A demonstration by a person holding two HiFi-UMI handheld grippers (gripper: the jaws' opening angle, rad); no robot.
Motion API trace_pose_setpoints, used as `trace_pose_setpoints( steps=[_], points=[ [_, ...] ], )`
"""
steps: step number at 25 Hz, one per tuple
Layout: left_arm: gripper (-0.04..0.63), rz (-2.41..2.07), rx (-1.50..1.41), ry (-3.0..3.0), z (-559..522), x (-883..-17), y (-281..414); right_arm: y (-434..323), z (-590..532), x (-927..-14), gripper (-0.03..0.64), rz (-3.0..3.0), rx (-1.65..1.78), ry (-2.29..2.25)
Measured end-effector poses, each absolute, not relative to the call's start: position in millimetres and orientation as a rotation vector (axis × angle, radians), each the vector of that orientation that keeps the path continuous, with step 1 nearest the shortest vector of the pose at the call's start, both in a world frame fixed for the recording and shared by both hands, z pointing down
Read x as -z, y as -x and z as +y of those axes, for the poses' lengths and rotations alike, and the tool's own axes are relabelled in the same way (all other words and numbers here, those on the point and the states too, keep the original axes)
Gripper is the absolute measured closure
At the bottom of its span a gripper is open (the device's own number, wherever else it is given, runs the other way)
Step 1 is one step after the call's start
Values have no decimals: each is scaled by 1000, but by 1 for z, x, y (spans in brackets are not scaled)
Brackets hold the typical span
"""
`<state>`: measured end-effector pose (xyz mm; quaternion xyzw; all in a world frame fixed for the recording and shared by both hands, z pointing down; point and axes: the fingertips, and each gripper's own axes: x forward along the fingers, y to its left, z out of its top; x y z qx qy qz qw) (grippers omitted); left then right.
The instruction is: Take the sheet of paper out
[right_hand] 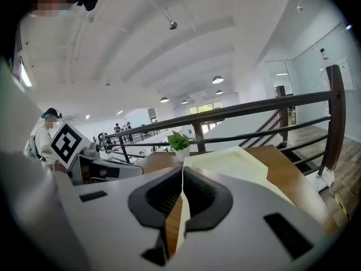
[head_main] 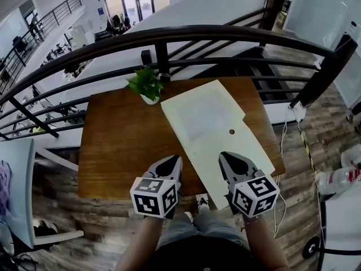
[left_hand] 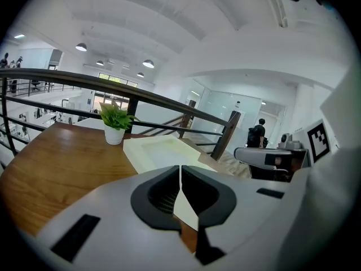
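Observation:
A pale yellow-green document folder [head_main: 217, 134] with a snap button [head_main: 232, 131] lies slanted on the wooden table [head_main: 118, 140]. A greyish sheet of paper [head_main: 206, 117] shows faintly inside it. My left gripper [head_main: 174, 161] hangs shut and empty over the bare wood just left of the folder's near part. Over the folder's near end my right gripper [head_main: 224, 156] is shut too, with nothing between its jaws. The left gripper view has the closed jaws [left_hand: 180, 171] with the folder [left_hand: 163, 151] ahead. The right gripper view has shut jaws [right_hand: 182, 174] and the folder [right_hand: 237, 160] beyond.
A small green plant in a white pot [head_main: 148, 86] stands at the table's far edge, touching the folder's corner. A black railing [head_main: 169, 38] runs behind the table. A white chair [head_main: 22, 196] is at the left; a plastic bottle [head_main: 335, 179] and cables lie on the floor at the right.

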<state>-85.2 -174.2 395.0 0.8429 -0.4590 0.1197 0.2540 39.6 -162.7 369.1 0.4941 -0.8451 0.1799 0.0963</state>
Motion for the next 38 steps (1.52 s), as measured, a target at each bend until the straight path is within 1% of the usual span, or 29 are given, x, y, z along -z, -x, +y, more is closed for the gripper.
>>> trace_pose_setpoints(
  steps=[9,22,28,35,36,37,38],
  points=[
    [572,-1198,-391,-2243,-206,-422,59,-56,-211,-392,589,-2473,-576,-1384],
    [572,-1166,-446,-2153,-245,-464,36,-81,-274,-442,588,-2365,-539,-1250],
    [572,-1161,-458,-2110,-258,-479,21,-80,-295,-469,586,-2342,-564,-1157],
    [572,-1174,-479,-2086,-265,-488,17,-71,-316,-488,586,-2319,-505,-1104],
    [572,-1172,-479,-2086,-266,-488,16,-70,-318,-491,583,-2316,-486,-1081],
    [572,-1172,-479,-2086,-267,-488,16,-68,-321,-495,564,-2312,-465,-1055],
    [572,-1173,-478,-2085,-268,-488,15,-67,-324,-499,512,-2304,-447,-1028]
  ],
)
